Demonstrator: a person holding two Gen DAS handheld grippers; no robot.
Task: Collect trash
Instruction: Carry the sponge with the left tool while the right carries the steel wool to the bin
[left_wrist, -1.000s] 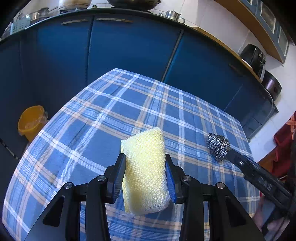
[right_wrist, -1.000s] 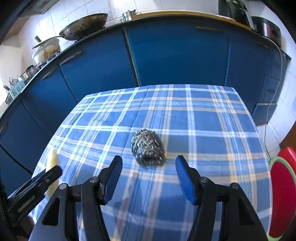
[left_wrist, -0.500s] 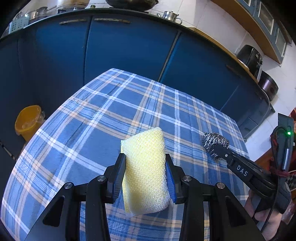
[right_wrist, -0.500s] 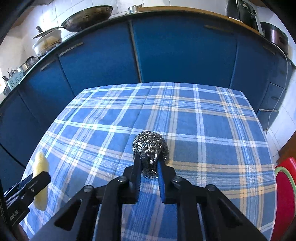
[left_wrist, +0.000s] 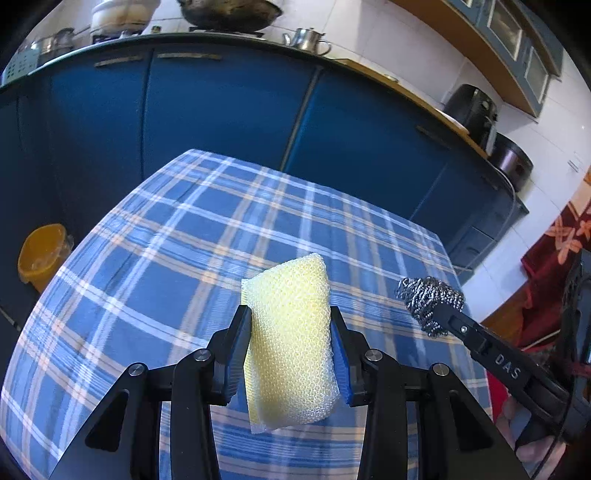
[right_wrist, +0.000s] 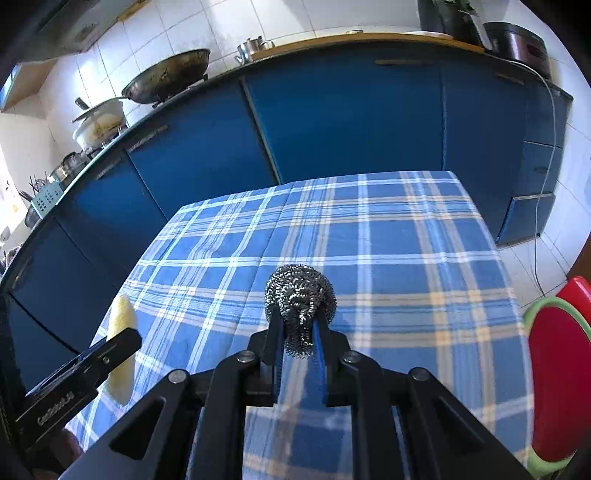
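Yellow sponge (left_wrist: 290, 339) stands upright, squeezed in the left gripper (left_wrist: 291, 354), nearest the orange bin (left_wrist: 42, 254) at nine o'clock, while the right gripper (right_wrist: 298, 332) pinches the steel scrubber (right_wrist: 300, 295)

Kitchen surroundings beyond the checked bench

A blue-and-white plaid cloth (left_wrist: 207, 236) covers the bench; dark blue cabinet doors (right_wrist: 343, 118) stand behind, a blackened metal wok (right_wrist: 168, 75) and small steel kettle (left_wrist: 308, 40) above them, an orange plastic bucket (left_wrist: 42, 253) on the floor.
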